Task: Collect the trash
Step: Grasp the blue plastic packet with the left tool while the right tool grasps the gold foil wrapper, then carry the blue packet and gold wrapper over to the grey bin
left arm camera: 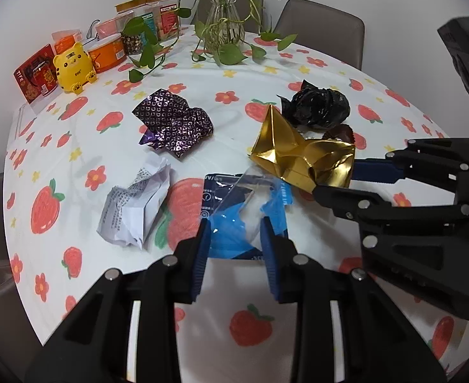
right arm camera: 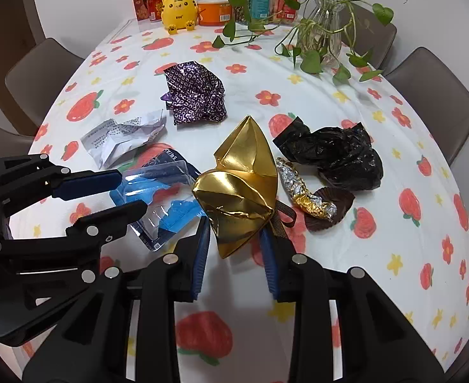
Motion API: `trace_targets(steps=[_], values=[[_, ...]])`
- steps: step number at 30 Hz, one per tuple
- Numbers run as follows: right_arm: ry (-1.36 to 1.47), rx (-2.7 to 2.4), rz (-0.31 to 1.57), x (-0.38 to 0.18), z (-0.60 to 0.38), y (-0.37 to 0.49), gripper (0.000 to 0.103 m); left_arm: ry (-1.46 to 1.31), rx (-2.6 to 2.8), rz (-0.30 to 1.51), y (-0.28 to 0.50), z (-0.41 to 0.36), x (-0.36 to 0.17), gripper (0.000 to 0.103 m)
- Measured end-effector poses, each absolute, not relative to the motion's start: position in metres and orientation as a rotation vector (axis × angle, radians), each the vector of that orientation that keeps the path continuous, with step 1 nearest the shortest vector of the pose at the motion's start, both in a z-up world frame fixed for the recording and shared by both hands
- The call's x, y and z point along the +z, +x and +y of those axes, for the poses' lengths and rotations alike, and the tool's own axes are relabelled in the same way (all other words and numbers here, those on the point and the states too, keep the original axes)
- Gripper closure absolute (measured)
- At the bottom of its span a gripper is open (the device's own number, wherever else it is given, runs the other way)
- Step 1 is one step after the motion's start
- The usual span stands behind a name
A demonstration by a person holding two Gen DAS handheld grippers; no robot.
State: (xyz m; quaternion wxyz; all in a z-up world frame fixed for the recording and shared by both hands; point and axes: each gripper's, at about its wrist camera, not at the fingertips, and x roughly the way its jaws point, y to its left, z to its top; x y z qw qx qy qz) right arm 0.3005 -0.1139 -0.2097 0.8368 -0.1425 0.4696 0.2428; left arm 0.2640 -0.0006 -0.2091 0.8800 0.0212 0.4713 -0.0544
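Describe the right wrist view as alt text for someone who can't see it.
The right gripper clamps a crumpled gold foil wrapper, while the left gripper pinches a clear-and-blue plastic package. Purple, white and black scraps lie around them on a fruit-patterned tablecloth.

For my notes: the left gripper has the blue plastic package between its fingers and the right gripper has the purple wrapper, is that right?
Not quite. The right gripper has the gold wrapper between its fingers, as the right wrist view shows; the purple wrapper lies untouched farther back. The left gripper does have the blue plastic package.
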Motion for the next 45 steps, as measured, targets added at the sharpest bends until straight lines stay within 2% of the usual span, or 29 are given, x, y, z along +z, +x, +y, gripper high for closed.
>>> trace_targets(steps=[14,25,29,33,35,45], values=[[-0.22,0.495,0.941,-0.158,-0.158,0.243,0.074,0.01,-0.079,0.926,0.211,-0.018,-0.158,0.071],[-0.159,0.39,0.894,-0.124,-0.227,0.17,0.074,0.03,-0.164,0.862,0.15,-0.078,-0.123,0.071],[-0.136,0.355,0.884,-0.116,-0.259,0.144,0.078,0.033,-0.199,0.849,0.128,-0.106,-0.115,0.071],[-0.114,0.352,0.91,-0.123,-0.286,0.129,0.095,0.045,-0.213,0.847,0.11,-0.136,-0.11,0.071],[-0.085,0.366,0.936,-0.132,-0.299,0.127,0.101,0.041,-0.207,0.852,0.102,-0.149,-0.11,0.071],[-0.088,0.455,0.957,-0.145,-0.351,0.106,0.101,-0.017,-0.092,0.859,0.062,-0.192,-0.105,0.071]])
